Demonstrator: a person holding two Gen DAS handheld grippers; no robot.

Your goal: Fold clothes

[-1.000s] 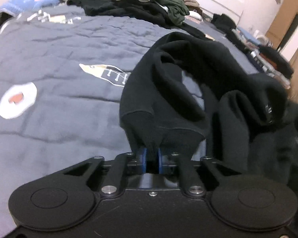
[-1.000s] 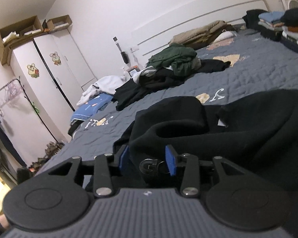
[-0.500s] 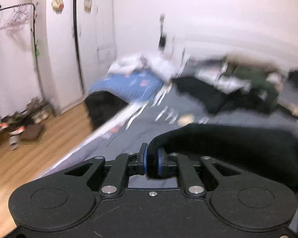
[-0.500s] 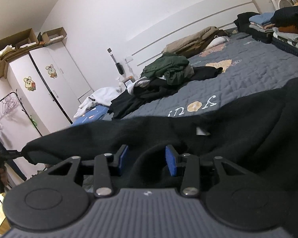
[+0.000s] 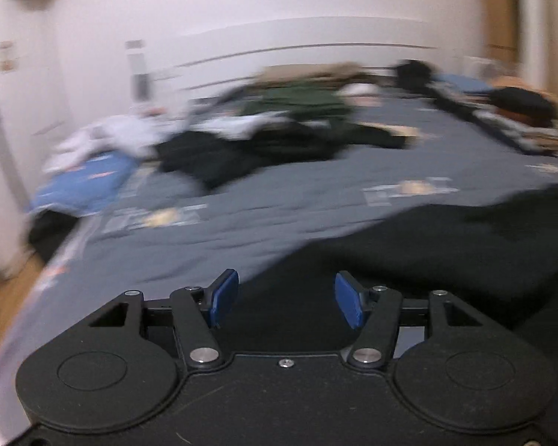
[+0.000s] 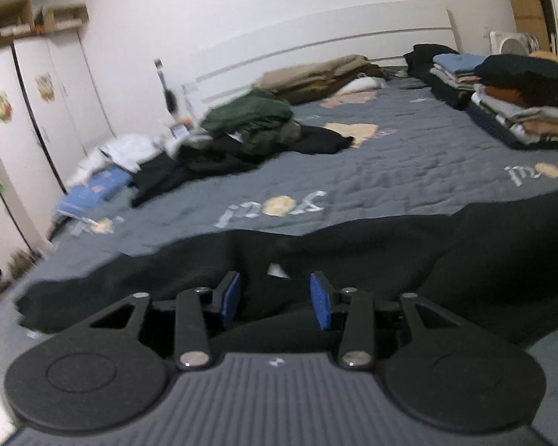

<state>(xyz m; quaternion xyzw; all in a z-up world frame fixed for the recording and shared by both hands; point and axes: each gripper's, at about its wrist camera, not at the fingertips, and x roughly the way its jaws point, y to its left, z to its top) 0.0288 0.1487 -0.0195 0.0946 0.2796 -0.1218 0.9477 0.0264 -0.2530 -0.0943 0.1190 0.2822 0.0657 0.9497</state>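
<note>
Opening the jaws of the left gripper (image 5: 285,299) just over the black garment (image 5: 446,245), blue pads wide apart and pressing on nothing, with the dark cloth lying below and ahead of them rather than pinched between them; judged to be a release, so that this end of the cloth can settle flat on the grey quilt (image 5: 279,193). Holding with the right gripper (image 6: 275,295) meanwhile, pads part-way apart and, as far as can be told, clamped on a thick bunch of the same garment, a small white label (image 6: 278,270) showing just beyond the fingertips; probably gripped near the neck to anchor that end while the other is let go. Stretching out to both sides ahead of the right gripper, the garment spread low across the quilt, seemingly laid out for a fold not yet made. Farther ahead and to the left, a loose heap of clothes (image 6: 249,122), likely waiting their turn; far ahead to the right, folded stacks (image 6: 520,111), kept well apart from the working space so that finished pieces stay undisturbed.
</note>
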